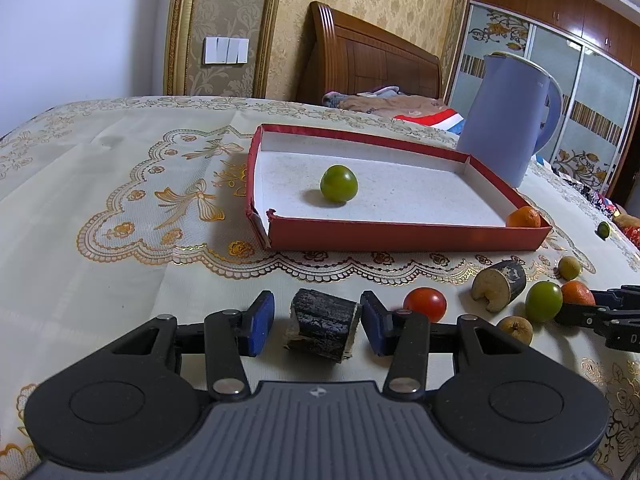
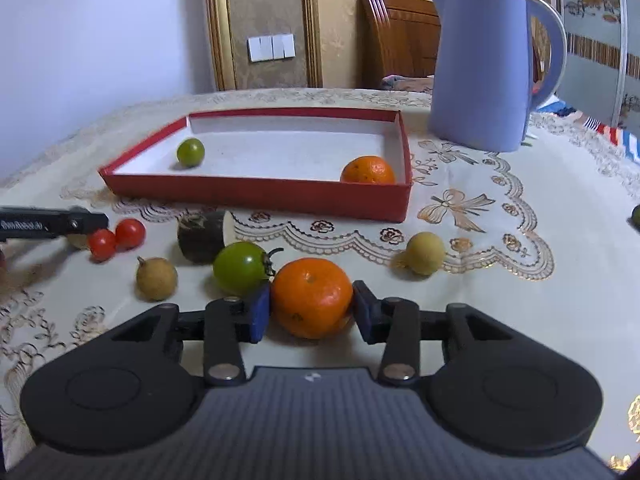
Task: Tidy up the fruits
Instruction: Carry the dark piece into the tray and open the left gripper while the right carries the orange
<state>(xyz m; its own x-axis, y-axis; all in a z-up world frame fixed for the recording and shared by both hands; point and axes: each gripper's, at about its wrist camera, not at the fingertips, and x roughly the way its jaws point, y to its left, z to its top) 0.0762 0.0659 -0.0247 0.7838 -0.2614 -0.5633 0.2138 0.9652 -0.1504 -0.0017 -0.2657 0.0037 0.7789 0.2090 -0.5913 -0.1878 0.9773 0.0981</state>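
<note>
The shallow red cardboard tray [image 2: 256, 194] lies ahead of my right fingers [image 2: 312, 312] on the counter, an orange and a green fruit already inside. My right fingers press both sides of a round orange mandarin [image 2: 312, 296]. My left fingers [image 1: 318, 326] stand open around a dark stubby cut stalk piece [image 1: 322, 328].

Soft, even indoor light leaves faint shadows under the fruit in the red tray [image 1: 404, 236], both views sharp though slightly cool-toned, with fisheye bending at dark-cornered edges.
</note>
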